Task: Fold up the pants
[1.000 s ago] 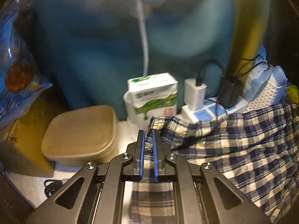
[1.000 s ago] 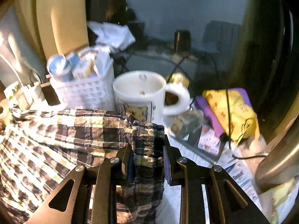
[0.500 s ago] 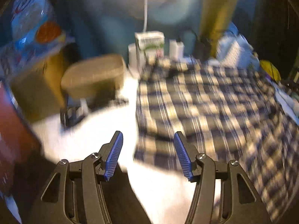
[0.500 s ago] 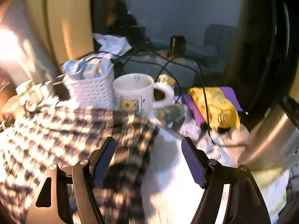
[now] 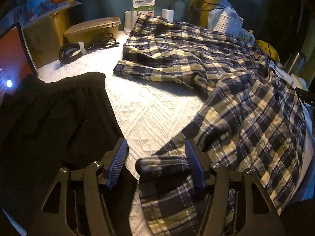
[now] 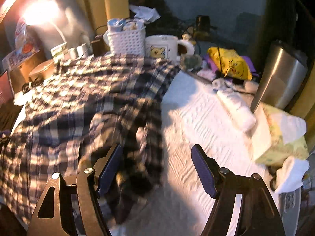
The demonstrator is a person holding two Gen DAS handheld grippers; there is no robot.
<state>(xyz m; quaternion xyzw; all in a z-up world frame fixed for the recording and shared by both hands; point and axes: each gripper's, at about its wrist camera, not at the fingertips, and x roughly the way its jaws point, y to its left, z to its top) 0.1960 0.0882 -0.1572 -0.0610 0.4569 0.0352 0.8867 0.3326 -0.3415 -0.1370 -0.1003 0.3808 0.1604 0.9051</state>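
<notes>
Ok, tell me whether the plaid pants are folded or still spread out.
Folded over once, loosely: the plaid pants lie doubled across the white cloth, with the far part laid over the near part and rumpled, not a tidy finished fold.

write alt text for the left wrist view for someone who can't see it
Plaid pants lie spread over a white textured cloth, one end lying between the open jaws of the left gripper at the bottom of the frame. A black garment lies to the left; a coiled black cable and a lidded tub sit behind.
</notes>
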